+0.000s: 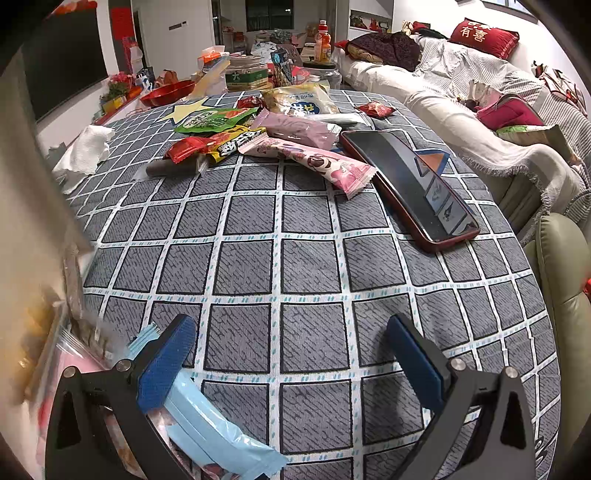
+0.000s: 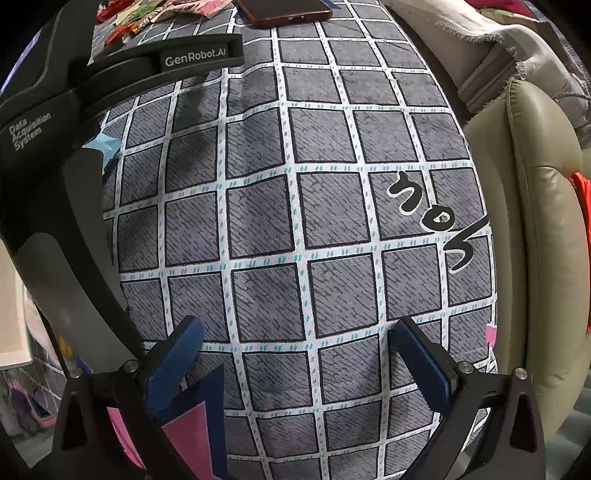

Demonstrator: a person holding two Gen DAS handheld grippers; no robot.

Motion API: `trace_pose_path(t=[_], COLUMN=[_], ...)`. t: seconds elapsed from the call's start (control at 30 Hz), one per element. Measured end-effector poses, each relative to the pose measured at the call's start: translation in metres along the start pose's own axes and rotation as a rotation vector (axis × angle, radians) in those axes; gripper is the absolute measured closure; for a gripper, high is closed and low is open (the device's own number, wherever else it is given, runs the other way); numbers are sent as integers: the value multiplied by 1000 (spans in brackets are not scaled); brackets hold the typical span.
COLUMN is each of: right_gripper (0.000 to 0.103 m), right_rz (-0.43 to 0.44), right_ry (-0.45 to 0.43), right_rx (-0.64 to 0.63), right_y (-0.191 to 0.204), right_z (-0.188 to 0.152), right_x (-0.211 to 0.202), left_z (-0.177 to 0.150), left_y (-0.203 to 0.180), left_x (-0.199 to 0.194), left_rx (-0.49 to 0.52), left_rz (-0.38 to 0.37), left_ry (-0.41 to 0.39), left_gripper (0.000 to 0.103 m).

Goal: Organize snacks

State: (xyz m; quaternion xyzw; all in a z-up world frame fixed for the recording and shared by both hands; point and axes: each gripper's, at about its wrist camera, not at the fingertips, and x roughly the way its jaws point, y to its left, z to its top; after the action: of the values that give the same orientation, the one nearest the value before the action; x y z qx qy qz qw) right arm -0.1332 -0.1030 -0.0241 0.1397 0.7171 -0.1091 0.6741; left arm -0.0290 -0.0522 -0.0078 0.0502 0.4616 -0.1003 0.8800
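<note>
A checked grey tablecloth (image 1: 258,229) covers the table. At its far side lies a heap of snack packets (image 1: 258,136), with a phone (image 1: 410,184) just beside them. The left gripper (image 1: 291,354) hovers with jaws spread and empty, a light-blue packet (image 1: 218,432) under its left finger. The right gripper (image 2: 295,358) is likewise spread over bare cloth.

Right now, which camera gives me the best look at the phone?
The left wrist view: the phone lies whole on the tablecloth, screen up, beside the snack pile. The right wrist view catches only its near end at the top edge.
</note>
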Motion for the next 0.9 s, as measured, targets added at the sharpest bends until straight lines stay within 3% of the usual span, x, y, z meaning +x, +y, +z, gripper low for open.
trace_pose_path(t=[0.9], right_gripper=[0], right_rz=[11], right_ry=[-39], right_rx=[-36], right_y=[1], right_z=[-5], right_x=[0], left_z=[0], left_y=[0], left_x=[0], left_rx=[0], left_rz=[1], left_ry=[0], left_gripper=[0])
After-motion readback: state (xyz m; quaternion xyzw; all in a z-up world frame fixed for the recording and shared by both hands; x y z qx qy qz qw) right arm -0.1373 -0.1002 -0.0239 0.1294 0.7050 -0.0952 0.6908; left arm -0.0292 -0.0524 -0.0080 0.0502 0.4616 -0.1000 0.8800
